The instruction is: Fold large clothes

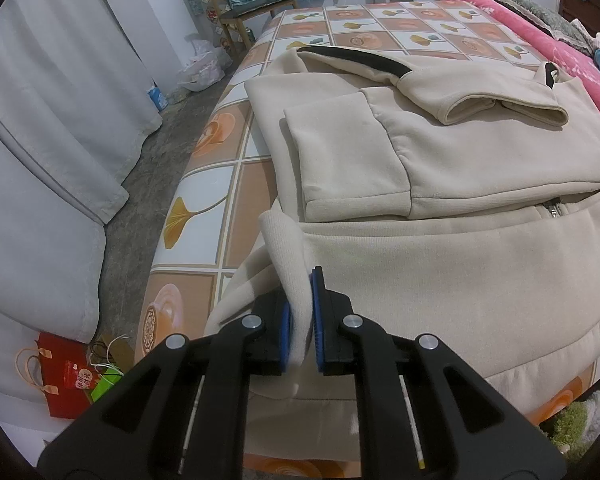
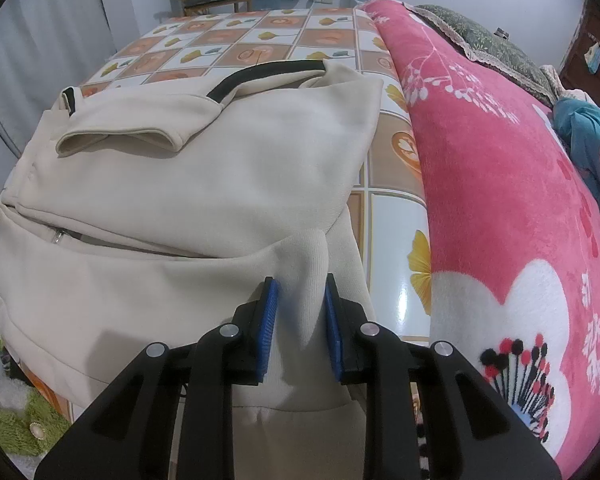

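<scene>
Left gripper: fingers nearly closed, pinching ribbed hem of cream jacket. Right gripper: fingers slightly wider, w/ hem bunched between, pads touching cloth. Jacket lies ahead of both on patterned surface, sleeves folded across.

Cream zip-up jacket with black shoulder stripes, lying flat on the tiled-pattern bedsheet, both sleeves folded across the chest, cuffs open. Ribbed hem raised off the sheet at both near corners, bunched into upright peaks, lower panel lifted toward the zipper pull. Seen again, right view
</scene>
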A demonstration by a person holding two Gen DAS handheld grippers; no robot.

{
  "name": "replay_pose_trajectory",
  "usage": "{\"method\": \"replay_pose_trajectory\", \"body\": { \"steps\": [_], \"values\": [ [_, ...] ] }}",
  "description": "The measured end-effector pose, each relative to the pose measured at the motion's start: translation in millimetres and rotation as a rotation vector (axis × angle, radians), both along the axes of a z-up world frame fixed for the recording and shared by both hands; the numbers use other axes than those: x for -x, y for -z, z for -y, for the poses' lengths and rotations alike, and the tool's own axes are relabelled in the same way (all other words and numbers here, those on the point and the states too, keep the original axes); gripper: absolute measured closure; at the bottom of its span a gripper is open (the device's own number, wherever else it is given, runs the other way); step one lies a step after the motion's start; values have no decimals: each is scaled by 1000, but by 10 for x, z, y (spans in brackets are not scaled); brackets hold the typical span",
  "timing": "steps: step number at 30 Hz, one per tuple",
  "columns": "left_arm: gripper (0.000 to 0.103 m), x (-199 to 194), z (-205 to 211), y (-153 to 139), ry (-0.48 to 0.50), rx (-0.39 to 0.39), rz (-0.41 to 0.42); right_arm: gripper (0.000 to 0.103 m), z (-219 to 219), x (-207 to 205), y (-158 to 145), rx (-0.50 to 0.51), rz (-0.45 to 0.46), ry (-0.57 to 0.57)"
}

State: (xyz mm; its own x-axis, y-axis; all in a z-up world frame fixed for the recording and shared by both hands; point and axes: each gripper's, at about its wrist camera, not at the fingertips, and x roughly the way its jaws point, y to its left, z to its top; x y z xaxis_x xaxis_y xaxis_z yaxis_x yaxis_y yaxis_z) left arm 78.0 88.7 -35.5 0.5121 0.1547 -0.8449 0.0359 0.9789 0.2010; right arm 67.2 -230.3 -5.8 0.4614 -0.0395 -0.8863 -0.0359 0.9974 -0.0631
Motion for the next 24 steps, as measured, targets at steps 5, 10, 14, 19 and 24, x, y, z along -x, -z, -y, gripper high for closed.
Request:
{"method": "replay_pose_trajectory", "body": {
  "steps": [5, 10, 14, 19, 24],
  "values": [
    [94, 0, 2, 1, -2, 1, -1, 80, 5, 0, 3, 1, 0, -1],
    [93, 0, 3, 4, -2, 1, -1, 80, 6, 2, 4, 0, 1, 1],
    [94, 17, -16, 9, 0, 2, 9, 84, -19, 30, -16, 15, 18, 3],
    [98, 289, -77, -184, 40, 15, 139, 97, -88, 192, -160, 49, 69, 4],
    [98, 713, -208, -541, 85, 76, 246, 97, -115, 539, -496, 50, 146, 33]
  ]
}}
